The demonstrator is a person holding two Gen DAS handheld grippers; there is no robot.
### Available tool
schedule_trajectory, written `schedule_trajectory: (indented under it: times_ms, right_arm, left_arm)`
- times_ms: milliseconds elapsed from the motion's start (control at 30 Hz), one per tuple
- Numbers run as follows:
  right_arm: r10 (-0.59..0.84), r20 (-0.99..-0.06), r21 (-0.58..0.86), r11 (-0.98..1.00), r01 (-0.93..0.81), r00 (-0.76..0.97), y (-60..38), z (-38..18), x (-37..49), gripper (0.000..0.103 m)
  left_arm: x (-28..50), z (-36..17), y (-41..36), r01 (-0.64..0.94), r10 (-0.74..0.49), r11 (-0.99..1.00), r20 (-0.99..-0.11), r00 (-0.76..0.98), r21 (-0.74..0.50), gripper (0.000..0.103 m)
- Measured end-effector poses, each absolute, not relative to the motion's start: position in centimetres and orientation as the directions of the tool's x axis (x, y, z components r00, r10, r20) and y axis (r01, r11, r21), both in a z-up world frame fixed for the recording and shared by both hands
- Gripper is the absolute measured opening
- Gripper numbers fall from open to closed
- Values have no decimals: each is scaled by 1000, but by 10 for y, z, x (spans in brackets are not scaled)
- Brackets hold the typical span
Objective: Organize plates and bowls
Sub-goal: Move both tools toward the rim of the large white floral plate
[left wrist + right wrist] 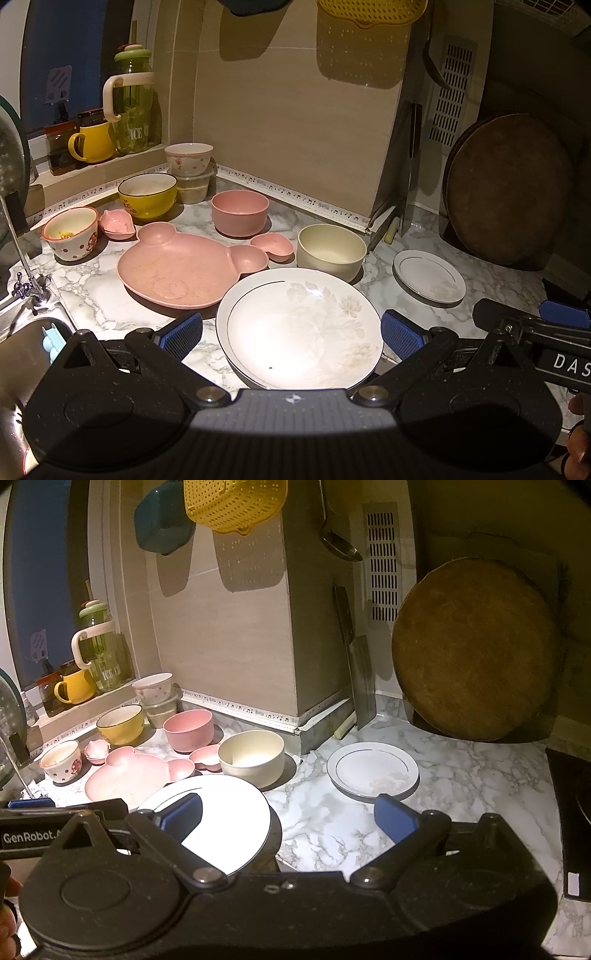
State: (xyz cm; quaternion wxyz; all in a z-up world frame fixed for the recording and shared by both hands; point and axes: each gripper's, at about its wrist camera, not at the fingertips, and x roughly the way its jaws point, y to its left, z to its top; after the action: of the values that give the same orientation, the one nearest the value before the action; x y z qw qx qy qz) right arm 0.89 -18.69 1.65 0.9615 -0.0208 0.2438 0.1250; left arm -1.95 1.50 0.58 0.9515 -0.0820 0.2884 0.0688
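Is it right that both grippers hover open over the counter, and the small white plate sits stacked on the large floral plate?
Not quite. The small white plate lies by itself on the marble counter, apart from the large floral plate, as the right wrist view shows. The left gripper and right gripper are both open.

Both views are taken low and close over the marble counter, aimed at the tiled corner; the large white plate and dish cluster are shared, right view shifted rightward.
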Motion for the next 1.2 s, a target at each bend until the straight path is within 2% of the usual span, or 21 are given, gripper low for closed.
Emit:
schedule_trajectory:
  times_ms: [1200]
  right_arm:
    - [265, -461, 38, 959, -280, 847, -182, 19, 12, 99]
  left_arm:
    - [-22, 6, 21, -225, 124, 967, -553, 824, -119, 103]
